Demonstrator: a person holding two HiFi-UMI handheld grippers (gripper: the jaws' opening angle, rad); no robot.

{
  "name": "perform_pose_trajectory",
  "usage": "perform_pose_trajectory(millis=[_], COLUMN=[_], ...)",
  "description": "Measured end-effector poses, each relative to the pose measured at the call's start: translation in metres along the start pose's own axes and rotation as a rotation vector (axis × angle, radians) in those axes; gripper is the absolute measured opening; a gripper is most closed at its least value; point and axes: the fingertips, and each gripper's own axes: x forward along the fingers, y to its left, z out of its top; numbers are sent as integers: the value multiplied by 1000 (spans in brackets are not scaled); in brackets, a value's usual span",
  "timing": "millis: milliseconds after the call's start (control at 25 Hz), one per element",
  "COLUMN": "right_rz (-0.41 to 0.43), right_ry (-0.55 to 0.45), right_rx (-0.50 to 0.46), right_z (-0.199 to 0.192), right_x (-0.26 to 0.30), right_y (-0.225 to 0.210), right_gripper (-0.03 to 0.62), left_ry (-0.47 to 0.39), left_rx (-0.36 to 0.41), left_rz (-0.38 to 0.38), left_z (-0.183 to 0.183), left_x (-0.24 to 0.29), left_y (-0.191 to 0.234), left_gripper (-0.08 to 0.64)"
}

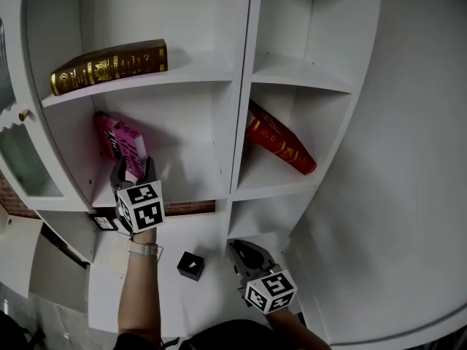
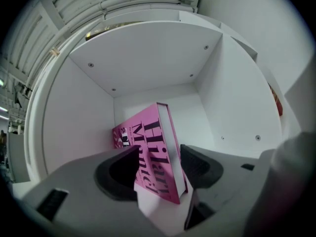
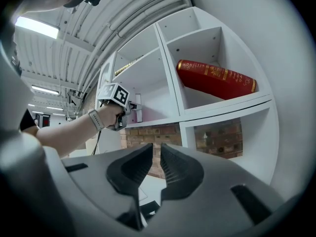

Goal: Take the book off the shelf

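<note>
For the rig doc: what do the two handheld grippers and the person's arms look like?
Both the left gripper and right gripper are grey with dark jaws, each carrying a white cube of black square markers. Forearms bare, no sleeves; a pale-strapped watch on the left wrist.

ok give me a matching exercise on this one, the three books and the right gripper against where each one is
Things:
1 gold book
2 pink book
3 red book
4 right gripper

Places:
a tilted in the right-hand compartment
b between the open jaws of the left gripper
c low down, nothing between its jaws
d lying flat on the upper left shelf

Pairs: 1-d, 2-b, 3-a, 4-c
</note>
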Motion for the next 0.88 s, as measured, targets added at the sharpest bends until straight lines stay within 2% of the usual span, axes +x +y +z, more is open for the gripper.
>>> perform_pose_trajectory(millis=[520, 880], right_rz=[87, 105], right_ry=[15, 16], right_rx=[15, 13], right_z=[-10, -11], right_x=[3, 9], right_y=[33, 42], right_gripper=[57, 57], left_ry=[-4, -34], left_rx=[-4, 7], left_rz=[104, 88], left_z=[-8, 2], left_x=[-48, -42], left_y=[47, 44], left_gripper=[252, 252])
